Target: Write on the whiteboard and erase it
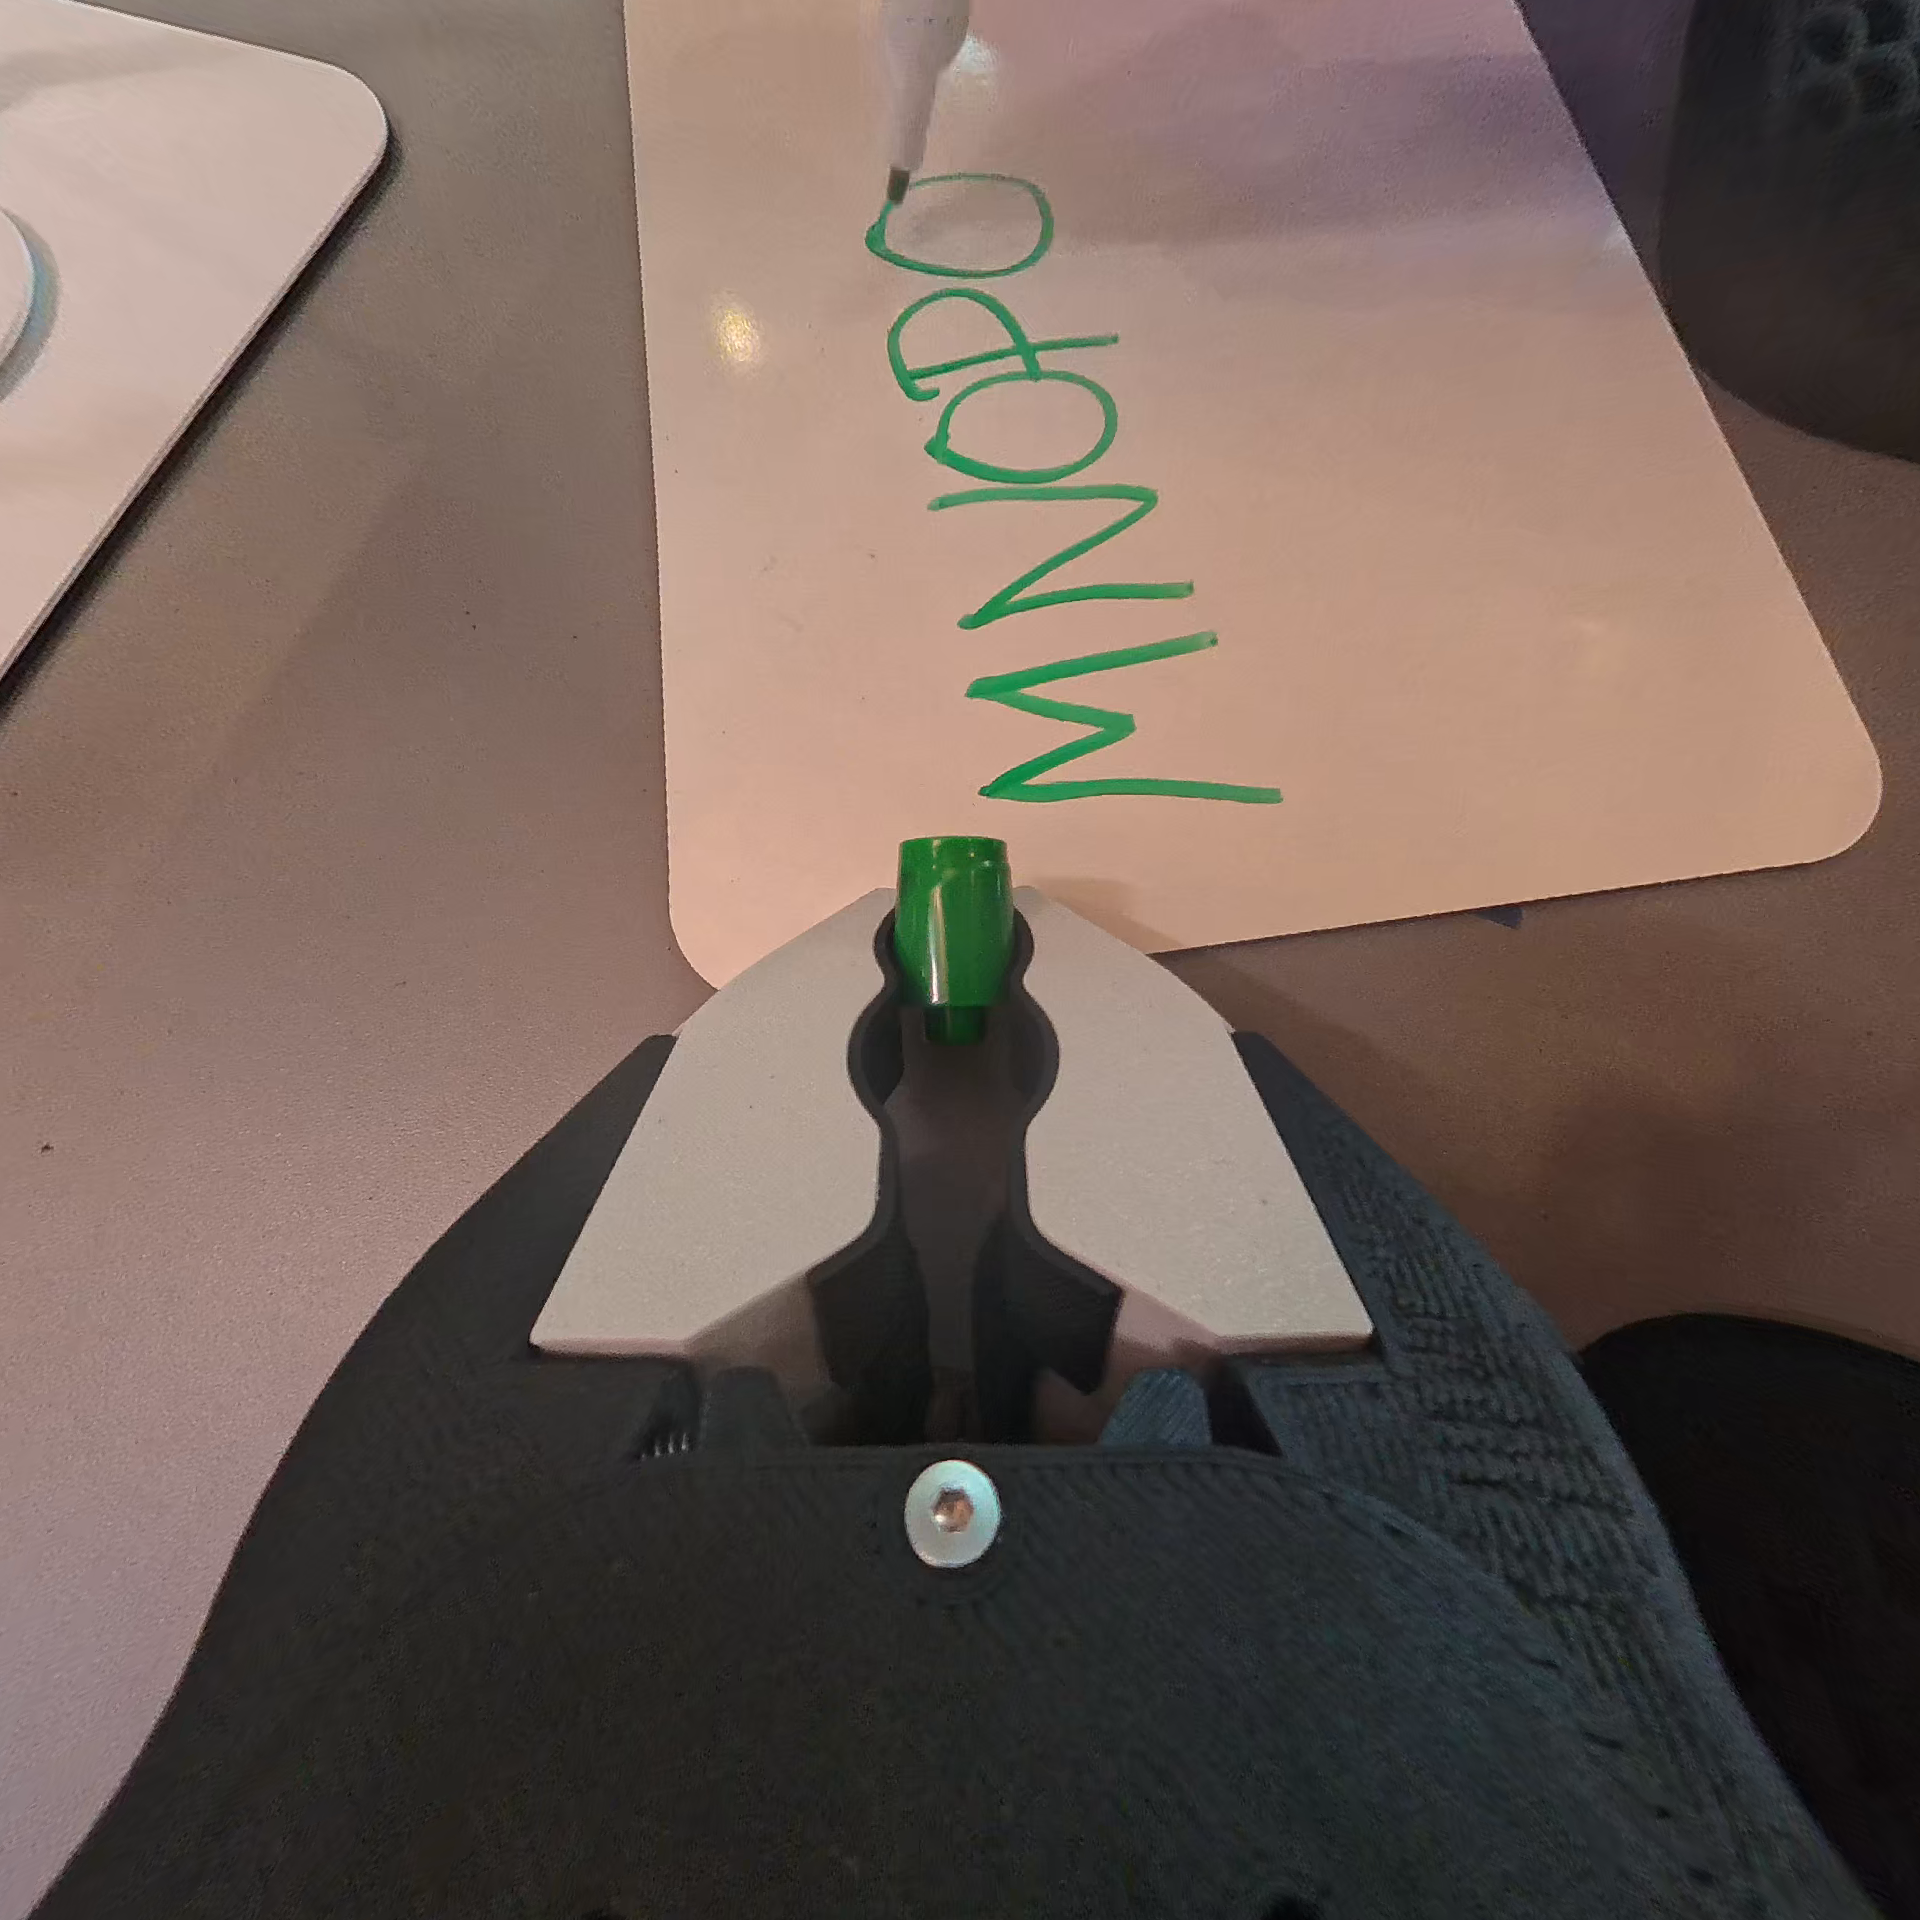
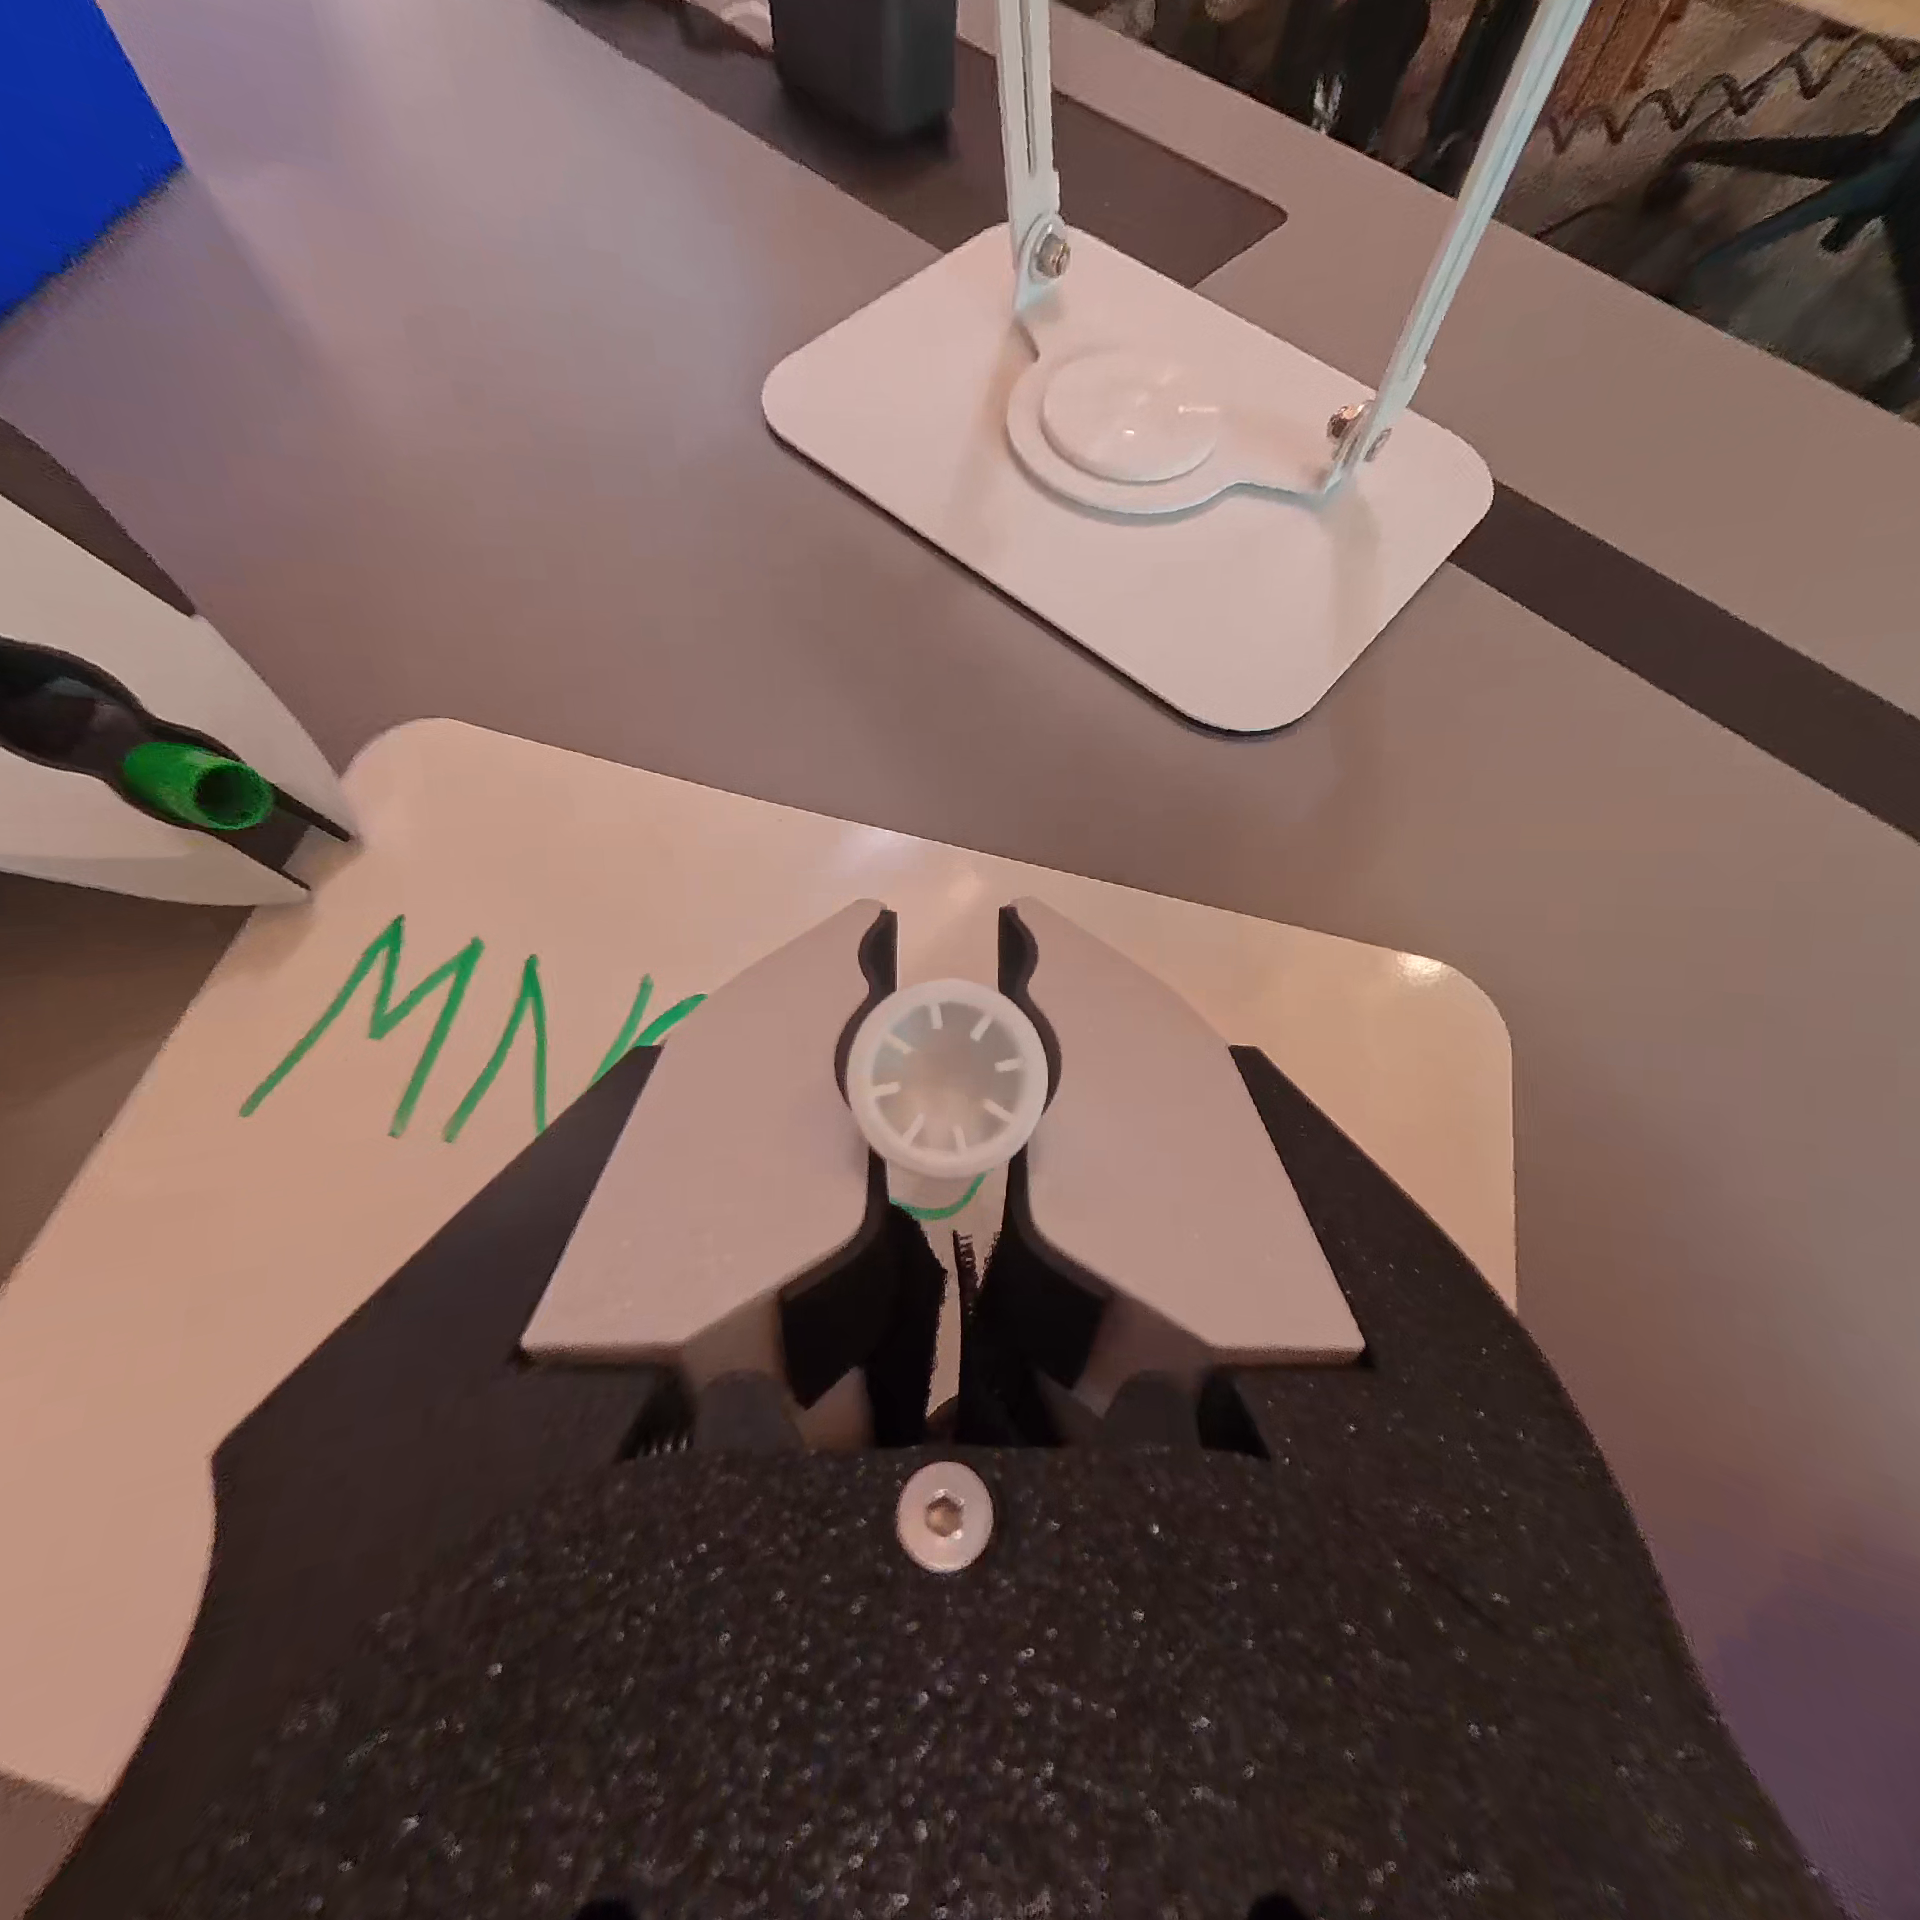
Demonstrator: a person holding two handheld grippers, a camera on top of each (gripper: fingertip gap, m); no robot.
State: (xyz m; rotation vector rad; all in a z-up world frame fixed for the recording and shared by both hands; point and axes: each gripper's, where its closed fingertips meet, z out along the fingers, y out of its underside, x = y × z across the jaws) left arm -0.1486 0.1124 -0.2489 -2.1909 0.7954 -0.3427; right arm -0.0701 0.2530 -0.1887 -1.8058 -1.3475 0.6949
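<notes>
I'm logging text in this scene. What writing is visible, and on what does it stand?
Green handwriting on the whiteboard: a row of capital letters, which I won't transcribe.
Small print on the marker barrel: too small to read.
No other text shows.

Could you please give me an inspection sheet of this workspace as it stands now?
Surface: grey-brown table, dark strip across it.
Job's things: whiteboard flat on the table, green writing in a row; marker tip on the board at the last letter; green cap off the marker; no eraser seen.
Clutter: white lamp base with two arms; dark holder by the board.
Grippers: left tool shut on the green cap; right tool shut on the marker.
Cables: nothing seen.
Surroundings: blue panel, patterned floor beyond the table.
</notes>
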